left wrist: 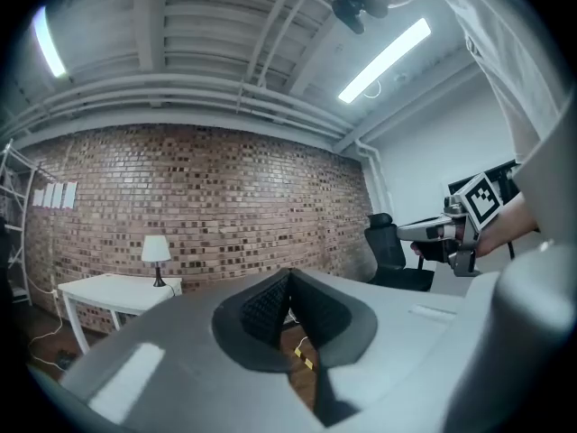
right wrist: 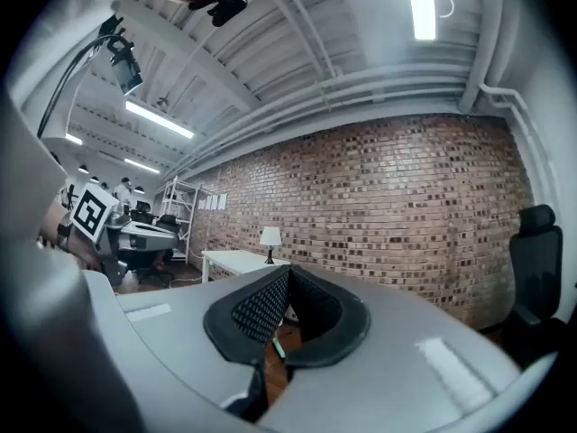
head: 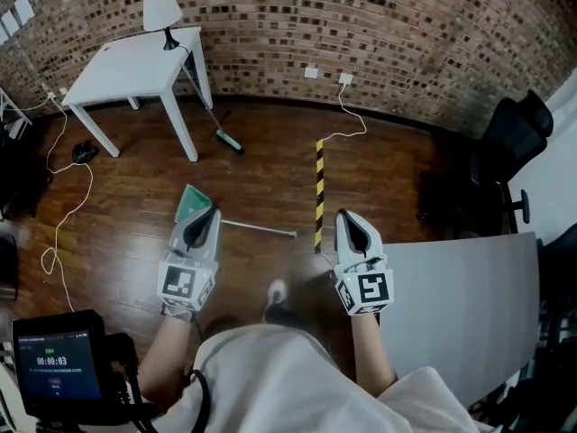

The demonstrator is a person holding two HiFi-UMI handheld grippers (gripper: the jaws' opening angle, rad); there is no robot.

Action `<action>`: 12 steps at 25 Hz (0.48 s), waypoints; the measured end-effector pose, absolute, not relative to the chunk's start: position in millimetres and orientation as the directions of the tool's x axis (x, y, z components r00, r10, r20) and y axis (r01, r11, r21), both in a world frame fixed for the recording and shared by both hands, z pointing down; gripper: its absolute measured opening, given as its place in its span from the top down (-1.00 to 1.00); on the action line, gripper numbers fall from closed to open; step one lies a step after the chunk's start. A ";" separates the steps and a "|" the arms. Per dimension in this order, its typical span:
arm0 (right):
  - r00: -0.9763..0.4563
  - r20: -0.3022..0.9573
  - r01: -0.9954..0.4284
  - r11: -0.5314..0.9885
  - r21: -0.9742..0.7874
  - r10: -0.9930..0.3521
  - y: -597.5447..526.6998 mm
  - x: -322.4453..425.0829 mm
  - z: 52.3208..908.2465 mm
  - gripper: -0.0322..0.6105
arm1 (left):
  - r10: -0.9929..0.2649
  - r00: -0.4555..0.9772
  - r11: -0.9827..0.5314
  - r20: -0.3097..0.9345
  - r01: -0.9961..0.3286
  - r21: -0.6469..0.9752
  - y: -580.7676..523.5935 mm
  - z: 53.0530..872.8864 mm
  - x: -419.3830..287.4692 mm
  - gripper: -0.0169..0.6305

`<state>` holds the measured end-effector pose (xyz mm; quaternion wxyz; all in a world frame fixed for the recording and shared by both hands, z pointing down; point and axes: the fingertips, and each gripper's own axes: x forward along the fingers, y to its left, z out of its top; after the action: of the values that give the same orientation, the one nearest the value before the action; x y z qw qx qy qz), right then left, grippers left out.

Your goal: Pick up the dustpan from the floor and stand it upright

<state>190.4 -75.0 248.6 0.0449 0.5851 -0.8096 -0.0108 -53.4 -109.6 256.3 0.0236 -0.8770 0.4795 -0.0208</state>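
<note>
**Dustpan flat on the floor, both grippers shut and empty**

Nearest, the left gripper (head: 204, 218) and the right gripper (head: 352, 224) are held level, side by side and apart. Each has its jaws pressed together with nothing between them. Both are up in the air, pointing at the far wall rather than at the floor (head: 270, 170).

The dustpan (head: 188, 205) lies flat on the wood floor below and just beyond them, touched by neither. In the head view its green pan peeks out from behind the left gripper's tip. Its thin handle runs rightward across the gap and ends short of the right gripper.

Just past the handle's end, a striped tape (head: 318, 192) runs along the floor. Farther off, a broom (head: 223, 137) leans by a white table (head: 135, 66) with a lamp (head: 162, 12), against the brick wall (head: 379, 25).
</note>
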 end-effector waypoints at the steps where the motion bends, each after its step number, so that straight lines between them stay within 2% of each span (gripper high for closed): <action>1: -0.310 0.059 -0.946 0.314 0.078 -0.949 -84.8 194.1 245.9 0.86 | -0.846 0.532 -0.532 0.015 -0.844 -0.062 -117.9 254.3 -51.7 0.94; 6: -0.312 0.071 -0.946 0.316 0.065 -0.947 -114.0 195.5 240.7 0.86 | -0.858 0.512 -0.513 0.044 -0.857 -0.050 -146.3 258.5 -58.8 0.94; 12: -0.249 0.083 -0.968 0.251 0.011 -0.965 -118.6 204.2 247.5 0.86 | -0.839 0.542 -0.544 0.053 -0.838 -0.046 -161.3 264.6 -56.4 0.94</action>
<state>204.2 -118.6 247.5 0.0361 0.6117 -0.7900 0.0209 -56.4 -161.3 264.6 0.0076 -0.8780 0.4774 -0.0343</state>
